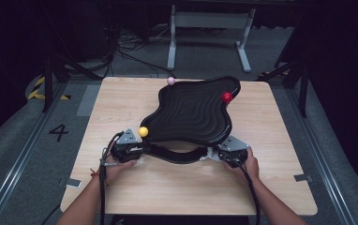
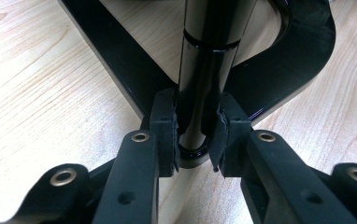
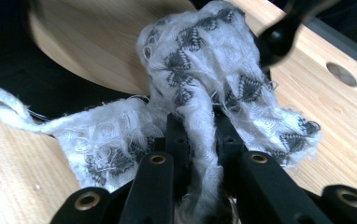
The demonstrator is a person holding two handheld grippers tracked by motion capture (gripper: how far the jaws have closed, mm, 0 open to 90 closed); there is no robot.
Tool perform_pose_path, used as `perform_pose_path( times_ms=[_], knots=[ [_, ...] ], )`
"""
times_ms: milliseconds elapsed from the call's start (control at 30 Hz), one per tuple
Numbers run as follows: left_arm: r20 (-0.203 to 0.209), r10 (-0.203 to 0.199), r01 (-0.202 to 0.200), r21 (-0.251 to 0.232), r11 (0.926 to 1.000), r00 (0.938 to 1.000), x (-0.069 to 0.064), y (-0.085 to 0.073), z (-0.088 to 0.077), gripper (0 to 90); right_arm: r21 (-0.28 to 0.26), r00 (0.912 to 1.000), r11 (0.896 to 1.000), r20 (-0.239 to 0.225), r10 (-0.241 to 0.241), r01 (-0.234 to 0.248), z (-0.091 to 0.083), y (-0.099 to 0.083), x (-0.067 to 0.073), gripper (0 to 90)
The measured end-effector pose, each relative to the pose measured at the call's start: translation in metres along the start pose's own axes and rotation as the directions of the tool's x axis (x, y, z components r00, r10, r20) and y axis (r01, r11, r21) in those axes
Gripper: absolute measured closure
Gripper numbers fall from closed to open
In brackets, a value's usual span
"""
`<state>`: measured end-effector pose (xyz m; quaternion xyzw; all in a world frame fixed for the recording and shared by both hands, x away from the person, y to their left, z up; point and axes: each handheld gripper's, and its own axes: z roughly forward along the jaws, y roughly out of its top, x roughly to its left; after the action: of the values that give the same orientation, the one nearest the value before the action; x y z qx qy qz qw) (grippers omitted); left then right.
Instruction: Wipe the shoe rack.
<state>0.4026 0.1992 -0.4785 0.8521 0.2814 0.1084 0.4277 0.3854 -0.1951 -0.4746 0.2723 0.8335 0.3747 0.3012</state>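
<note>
Tray [image 1: 191, 112], high view: black, wavy, ribbed, mid-table [image 1: 121, 197]. Yellow ball [image 1: 143, 131] is at its near-left rim, pink ball [image 1: 171, 80] at the far rim, red ball [image 1: 227, 97] on its right side. A curved black bar [image 1: 175, 156] runs left-right under the tray's near edge, with the left gripper [image 1: 137, 149] at one end and the right gripper [image 1: 214, 153] at the other. We judge any wipe runs along that bar, right hand nearer.

Left gripper view: left gripper [image 2: 197, 135] is clamped on a glossy black post [image 2: 204, 70] below the tray, pads pressing both sides.

Right gripper view: right gripper [image 3: 200, 135] is pinched narrow on a cloth [image 3: 204, 70], white, frayed, grey zigzag pattern, bunched beside the tray's dark underside.
</note>
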Motion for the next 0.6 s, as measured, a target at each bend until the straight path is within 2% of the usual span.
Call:
perform_pose_path(
  times_ms=[167,433,567,600],
  knots=[
    [-0.004,0.001,-0.001,0.003,1.0,1.0,0.0,0.0,0.0,73.5,-0.024,0.9998,1.0,-0.014,-0.011,0.011,0.003,0.003,0.008,80.8],
    [-0.006,-0.002,0.002,0.007,1.0,1.0,-0.001,0.0,-0.001,73.5,-0.032,0.9983,0.999,-0.052,-0.028,0.026,0.003,0.008,0.018,80.6],
    [0.0,0.007,-0.007,0.005,1.0,1.0,-0.001,0.0,0.0,73.6,-0.015,0.9991,0.999,-0.02,-0.038,0.038,0.005,0.011,0.018,80.2],
    [0.0,0.01,-0.01,0.005,0.9999,0.9999,-0.001,0.001,0.0,73.6,-0.009,0.9987,0.999,0.0,-0.05,0.05,0.006,0.012,0.018,80.2]
  ],
)
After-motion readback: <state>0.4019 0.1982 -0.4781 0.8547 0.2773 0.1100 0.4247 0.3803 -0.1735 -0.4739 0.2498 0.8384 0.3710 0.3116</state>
